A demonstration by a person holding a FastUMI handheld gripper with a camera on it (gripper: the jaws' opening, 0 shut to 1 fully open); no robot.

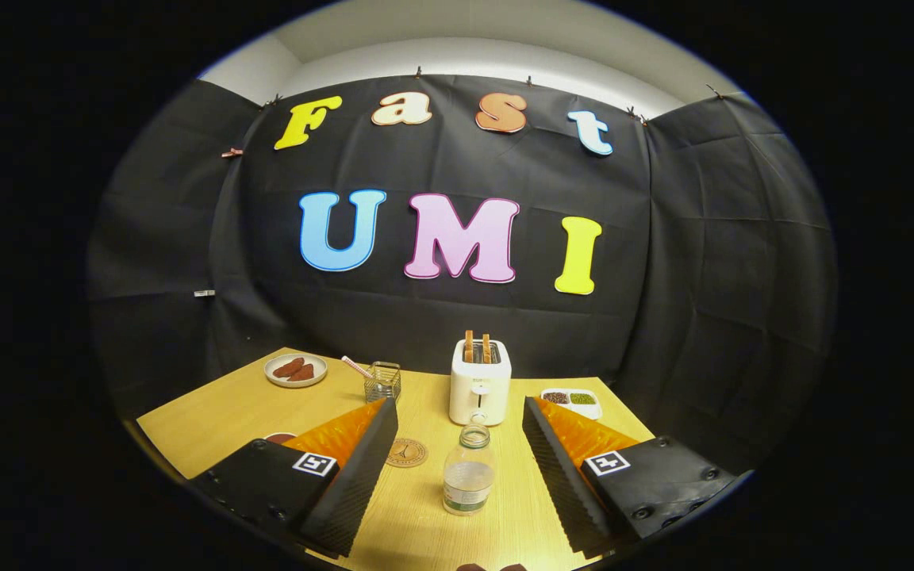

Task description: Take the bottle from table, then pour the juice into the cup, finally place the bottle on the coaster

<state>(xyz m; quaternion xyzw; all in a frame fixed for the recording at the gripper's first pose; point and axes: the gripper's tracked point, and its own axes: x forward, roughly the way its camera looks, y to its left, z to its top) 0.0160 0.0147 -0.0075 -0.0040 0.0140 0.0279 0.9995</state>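
A small clear bottle [469, 469] with no cap stands upright on the wooden table [219, 420], holding a little liquid. It sits between my two fingers, a bit ahead of their roots, with a gap on each side. My gripper [457, 414] is open and touches nothing. A round brown coaster [406, 452] lies on the table just inside the left finger, to the left of the bottle. A clear glass cup [382, 381] with a pink straw stands beyond the left fingertip.
A white toaster [479, 382] with two slices of toast stands right behind the bottle. A plate [295, 369] with brown pieces sits at the far left. A white divided dish [572, 400] lies beyond the right finger. A dark round thing [278, 437] peeks out left of the left finger.
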